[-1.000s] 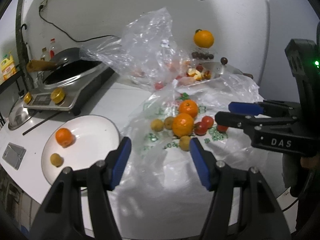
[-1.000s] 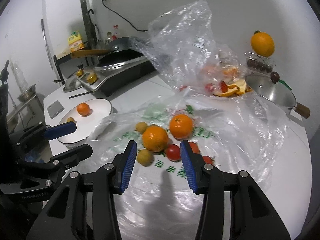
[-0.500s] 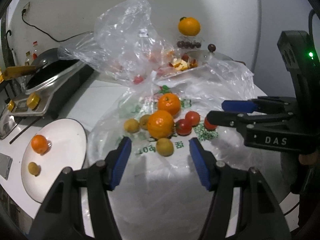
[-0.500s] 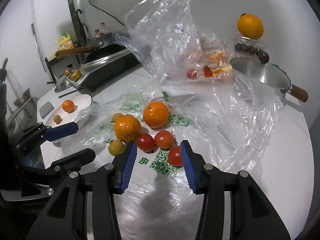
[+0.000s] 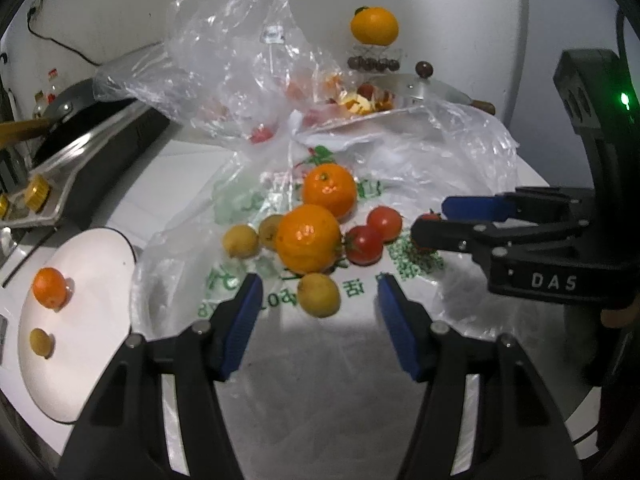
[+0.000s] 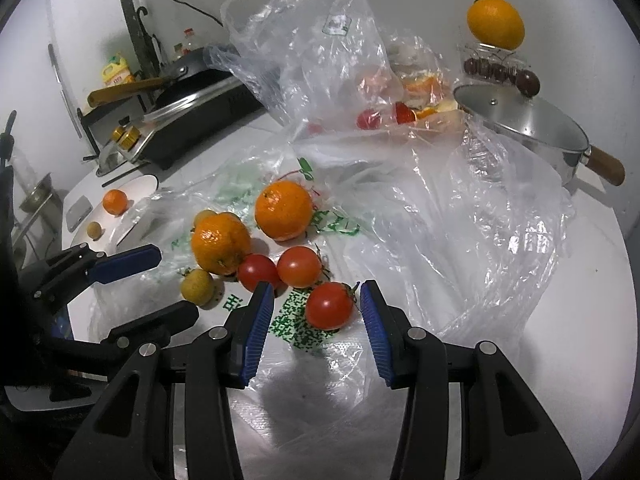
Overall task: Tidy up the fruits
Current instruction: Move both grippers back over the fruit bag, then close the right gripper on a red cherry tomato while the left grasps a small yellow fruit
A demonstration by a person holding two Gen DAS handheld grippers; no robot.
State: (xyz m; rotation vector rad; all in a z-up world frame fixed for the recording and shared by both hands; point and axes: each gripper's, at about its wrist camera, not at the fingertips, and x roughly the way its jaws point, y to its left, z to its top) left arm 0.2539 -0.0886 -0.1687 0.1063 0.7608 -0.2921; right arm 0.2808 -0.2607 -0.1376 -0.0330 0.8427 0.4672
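A white kitchen counter (image 5: 192, 168) against a pale wall carries a stove with a dark pan at the left and crumpled clear plastic bags across the middle.

Left wrist view: the fruit lies on a flattened printed bag (image 5: 360, 288). Two oranges sit at the centre, the nearer orange (image 5: 308, 238) touching the farther orange (image 5: 329, 189). A small yellow fruit (image 5: 319, 294) lies just ahead of the left claw (image 5: 318, 322), between the lines of its blue pads, which stand apart and grasp nothing. Two tomatoes (image 5: 374, 232) lie to the right of the oranges. A white plate (image 5: 92, 280) at the left already holds a small orange (image 5: 49, 287) and a small yellow fruit (image 5: 41, 342). The right claw (image 5: 430, 220) reaches in from the right, with a third tomato partly hidden behind its fingers.

Right wrist view: the right claw (image 6: 318, 328) is released, its pads standing on either side of a lone tomato (image 6: 329, 305) without touching it. The tomato is round, so no long axis constrains the approach; it lies straight ahead, centred in the gap. The left claw (image 6: 160, 280) enters from the left, near the yellow fruit (image 6: 197, 286). The plate (image 6: 136, 188) lies well beyond it on the left.

Judgement: each claw is the nearer one to its own target, the right to the tomato and the left to the yellow fruit; a short forward advance would precede closing.
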